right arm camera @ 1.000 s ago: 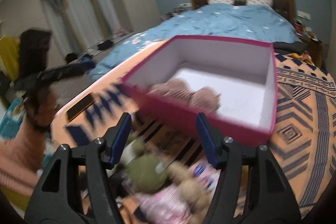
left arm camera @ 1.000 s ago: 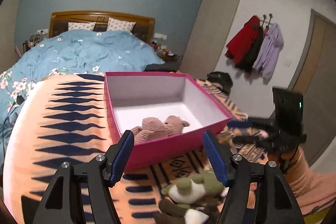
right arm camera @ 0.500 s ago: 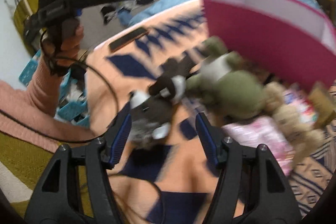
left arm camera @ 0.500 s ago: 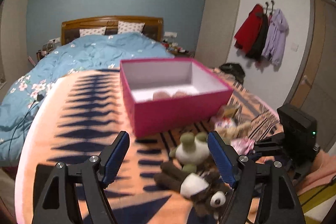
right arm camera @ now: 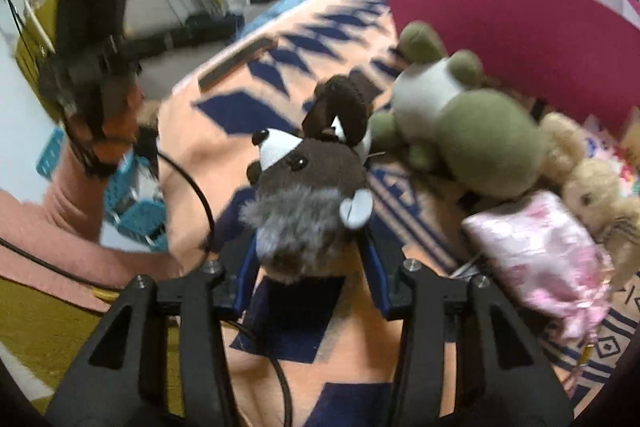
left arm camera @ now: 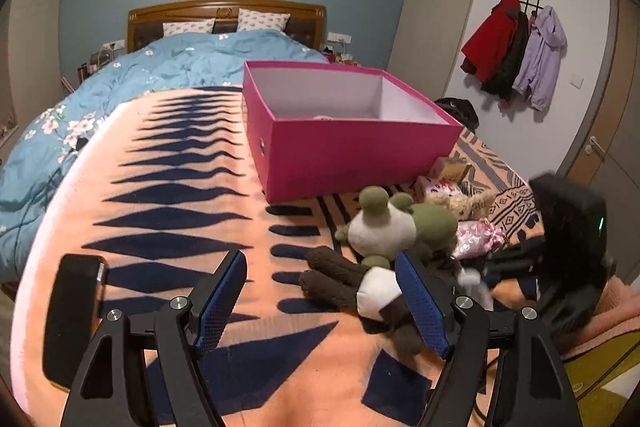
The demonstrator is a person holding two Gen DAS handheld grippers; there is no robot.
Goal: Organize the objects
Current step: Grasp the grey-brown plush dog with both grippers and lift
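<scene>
The right gripper (right arm camera: 310,255) has its 2 blue-padded jaws just closing in on the head of the brown plush animal (right arm camera: 308,183); the head sits between the pads and they look pressed against its grey fur, though the blur leaves the contact a little uncertain. This brown toy lies on the orange blanket with dark blue diamonds (right arm camera: 360,367), its body stretching away toward the pink box (right arm camera: 520,27). Touching its far side is a green and white plush frog (right arm camera: 472,123), and just right of that lie a blond doll (right arm camera: 592,195) and a pink floral pouch (right arm camera: 536,251).

The left gripper (left arm camera: 320,301) stands wide, nothing between its pads; its right pad is just beside the brown toy's white belly (left arm camera: 376,293). Ahead, the frog (left arm camera: 392,223) rests near the box's (left arm camera: 344,151) front wall. The box is open-topped, with something pale barely visible inside. A black phone (left arm camera: 74,315) lies on the blanket (left arm camera: 172,187) to the left of this gripper. Beyond are a bed with a blue floral duvet (left arm camera: 180,67) and coats (left arm camera: 516,47) hung on the wall.
</scene>
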